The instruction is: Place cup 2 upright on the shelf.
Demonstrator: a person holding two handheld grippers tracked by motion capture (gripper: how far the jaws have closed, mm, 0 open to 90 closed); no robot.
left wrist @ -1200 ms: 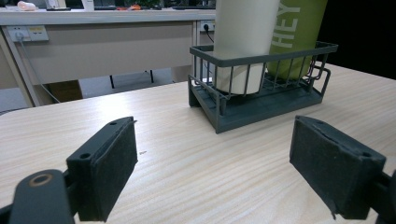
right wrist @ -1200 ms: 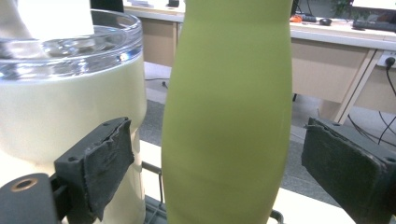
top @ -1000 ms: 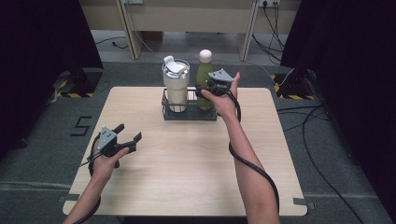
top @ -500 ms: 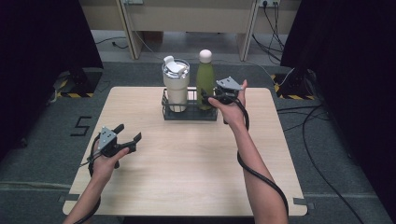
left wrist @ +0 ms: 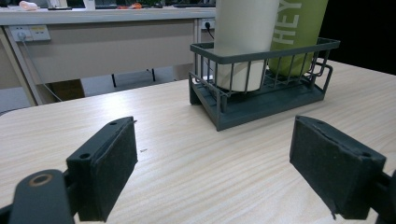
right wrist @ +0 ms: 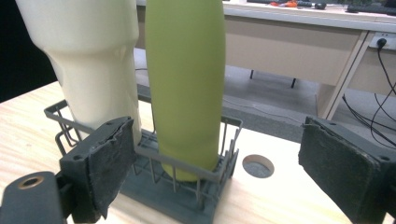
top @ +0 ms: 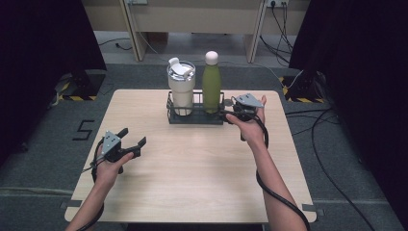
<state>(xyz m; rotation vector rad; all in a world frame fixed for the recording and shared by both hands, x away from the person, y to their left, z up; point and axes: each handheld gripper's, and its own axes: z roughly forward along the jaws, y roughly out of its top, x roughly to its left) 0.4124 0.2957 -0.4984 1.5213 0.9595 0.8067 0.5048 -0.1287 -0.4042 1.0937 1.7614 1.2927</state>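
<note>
A dark wire basket (top: 195,117) stands at the back middle of the wooden table (top: 192,183). In it are a cream tumbler (top: 181,91) with a white lid on the left and a green bottle (top: 211,85) with a white cap on the right. My right gripper (top: 230,109) is open just right of the basket, its jaws level with the bottle's base (right wrist: 187,93). My left gripper (top: 133,137) is open and empty near the table's left side, pointing toward the basket (left wrist: 261,88).
A round hole (right wrist: 258,165) sits in the tabletop just behind the basket's right end. Desks (top: 192,19), cables (top: 332,159) and black curtains surround the table. A floor mark (top: 85,130) lies to the left.
My right gripper has drawn back to the right and down, away from the bottle's upper body to the basket's right end. The left gripper has barely moved.
</note>
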